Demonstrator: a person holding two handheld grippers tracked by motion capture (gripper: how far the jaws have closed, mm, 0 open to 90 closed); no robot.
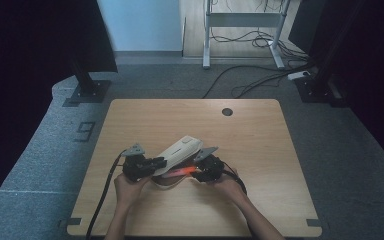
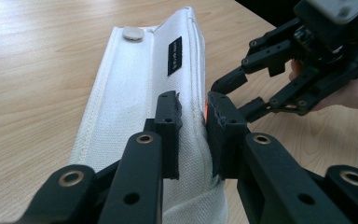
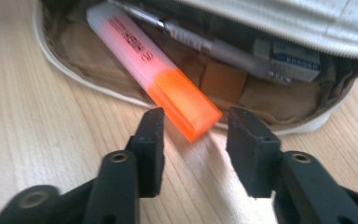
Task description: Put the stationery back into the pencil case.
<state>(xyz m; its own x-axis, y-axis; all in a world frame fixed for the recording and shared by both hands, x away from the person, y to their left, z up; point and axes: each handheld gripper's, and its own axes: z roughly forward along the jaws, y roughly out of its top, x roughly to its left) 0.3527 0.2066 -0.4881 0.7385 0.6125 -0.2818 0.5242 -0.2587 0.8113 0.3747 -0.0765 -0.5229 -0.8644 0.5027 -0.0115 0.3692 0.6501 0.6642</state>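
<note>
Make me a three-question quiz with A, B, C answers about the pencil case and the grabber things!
1. Where does the highlighter lie?
A. poking out of the open pencil case
B. on the floor
C. under the table

2. What colour is the highlighter's cap?
A. blue
B. orange
C. green

3. How is the left gripper?
A. wide open
B. lying flat on the table
C. shut on the case's flap

Answers: 1 A, cap end sticks out past the rim. 2 B, bright orange. 3 C, both jaws pinch the white fabric.

Wooden table [image 1: 260, 150] — floor cables [image 1: 250, 82]
</note>
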